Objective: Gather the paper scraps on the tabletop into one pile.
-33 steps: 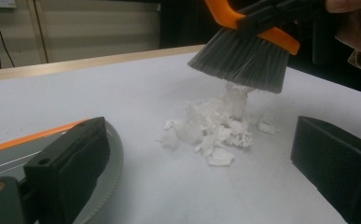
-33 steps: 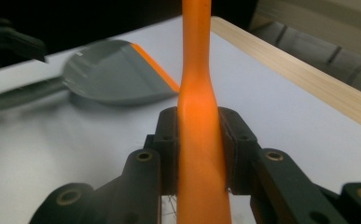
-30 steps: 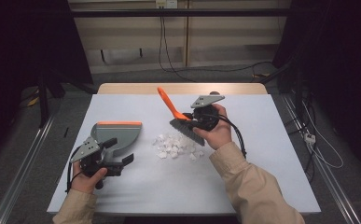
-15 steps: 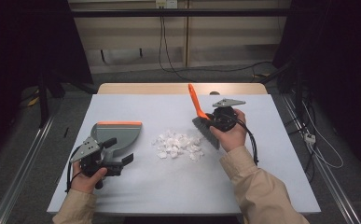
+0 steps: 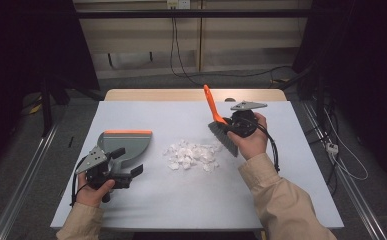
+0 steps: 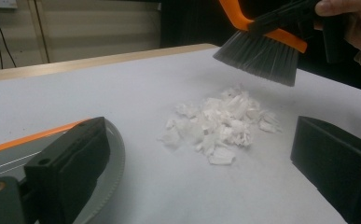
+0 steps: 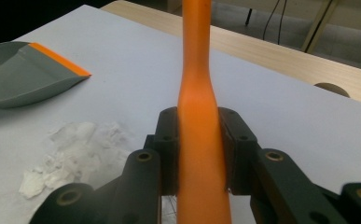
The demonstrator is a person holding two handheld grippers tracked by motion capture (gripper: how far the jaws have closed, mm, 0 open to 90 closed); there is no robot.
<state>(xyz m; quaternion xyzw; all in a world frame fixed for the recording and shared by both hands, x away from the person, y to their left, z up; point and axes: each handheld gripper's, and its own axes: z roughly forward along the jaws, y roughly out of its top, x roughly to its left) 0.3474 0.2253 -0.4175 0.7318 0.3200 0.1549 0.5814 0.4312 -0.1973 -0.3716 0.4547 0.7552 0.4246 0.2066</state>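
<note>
Clamping the orange handle of the brush [image 7: 197, 121] between both pads of the right tool [image 5: 229, 126], jaws closed tight on either side of the handle. Holding the brush tilted, grey bristles [image 6: 258, 56] hanging above and just beyond the far right edge of the paper-scrap pile [image 5: 192, 155], not touching it, handle rising away from the pile toward the far edge of the worktop [image 5: 181, 200].

Keeping the left tool [image 5: 126, 165] well to the left of the pile, jaws standing wide apart with nothing between them; one jaw sitting over the grey dustpan [image 5: 123, 145], the other jaw on the pile's near side. Resting the dustpan flat on the worktop left of the pile, orange lip [image 5: 127, 132] on the pan's far edge, well apart from the scraps.

Lying in a loose white heap near the middle of the worktop, between dustpan and brush: the pile. Gripping each tool from the near edge of the worktop: a hand in a beige sleeve [image 5: 281, 200] on the pile's right.
</note>
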